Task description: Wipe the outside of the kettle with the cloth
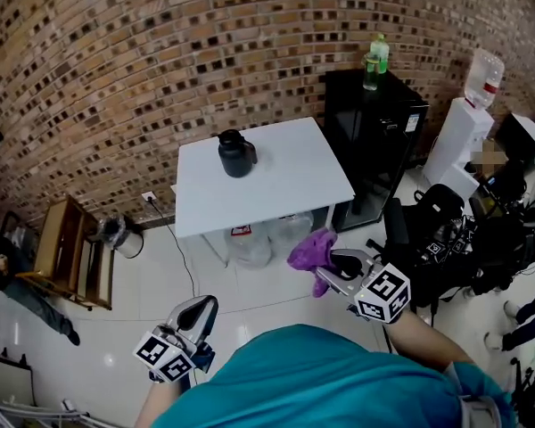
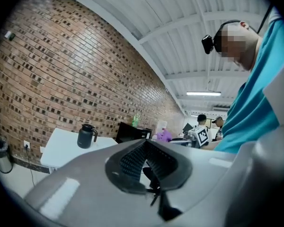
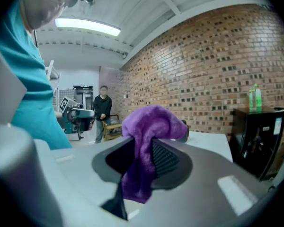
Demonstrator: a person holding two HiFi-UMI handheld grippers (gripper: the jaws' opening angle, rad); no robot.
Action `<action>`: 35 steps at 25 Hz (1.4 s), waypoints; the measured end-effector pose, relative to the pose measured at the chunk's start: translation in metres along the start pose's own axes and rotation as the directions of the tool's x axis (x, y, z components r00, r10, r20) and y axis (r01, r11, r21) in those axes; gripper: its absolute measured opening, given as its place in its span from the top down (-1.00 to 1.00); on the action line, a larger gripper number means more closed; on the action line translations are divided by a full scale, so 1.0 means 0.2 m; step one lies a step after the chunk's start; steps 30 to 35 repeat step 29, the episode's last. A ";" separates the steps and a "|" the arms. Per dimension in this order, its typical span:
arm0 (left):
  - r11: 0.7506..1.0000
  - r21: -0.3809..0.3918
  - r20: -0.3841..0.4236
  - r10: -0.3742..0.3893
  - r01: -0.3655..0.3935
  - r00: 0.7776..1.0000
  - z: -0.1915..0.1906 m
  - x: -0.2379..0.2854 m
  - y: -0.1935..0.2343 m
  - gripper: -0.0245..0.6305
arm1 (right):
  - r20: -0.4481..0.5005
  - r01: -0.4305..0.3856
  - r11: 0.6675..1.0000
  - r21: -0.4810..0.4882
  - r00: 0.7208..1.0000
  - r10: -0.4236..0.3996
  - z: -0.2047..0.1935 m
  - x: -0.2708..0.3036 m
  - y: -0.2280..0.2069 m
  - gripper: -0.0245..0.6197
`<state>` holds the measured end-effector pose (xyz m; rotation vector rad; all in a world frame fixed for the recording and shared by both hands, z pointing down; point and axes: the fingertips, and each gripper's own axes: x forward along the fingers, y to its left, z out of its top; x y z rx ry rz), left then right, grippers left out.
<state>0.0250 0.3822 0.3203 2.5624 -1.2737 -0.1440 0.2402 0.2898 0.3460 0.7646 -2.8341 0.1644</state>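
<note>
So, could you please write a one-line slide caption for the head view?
Right gripper holds the purple cloth, well short of the black kettle standing on the white table.

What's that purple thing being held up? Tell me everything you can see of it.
It is a purple cloth, soft and fluffy like microfibre, bunched up rather than folded. The right gripper is shut on its middle: a rounded wad bulges above the jaws and a tail hangs below them. It is held in the air in front of the person, short of the white table, and touches nothing but the gripper. The black kettle on that table is well clear of it.
</note>
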 end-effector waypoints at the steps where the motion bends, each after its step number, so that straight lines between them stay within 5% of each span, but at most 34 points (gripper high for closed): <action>1: 1.000 0.001 -0.007 0.003 -0.003 1.000 -0.01 -0.02 0.02 0.91 | 0.013 0.015 1.000 -0.002 1.000 -0.015 0.01 0.01 0.02 0.60; 13: 0.999 -0.053 -0.010 -0.012 0.012 1.000 -0.06 -0.18 0.13 0.92 | 0.026 0.057 0.998 0.004 0.998 -0.057 0.05 0.18 0.22 0.63; 35: 0.996 -0.067 -0.031 -0.058 0.056 0.998 -0.13 -0.11 0.06 0.92 | 0.006 0.046 0.999 0.001 0.999 -0.046 0.02 0.17 0.20 0.63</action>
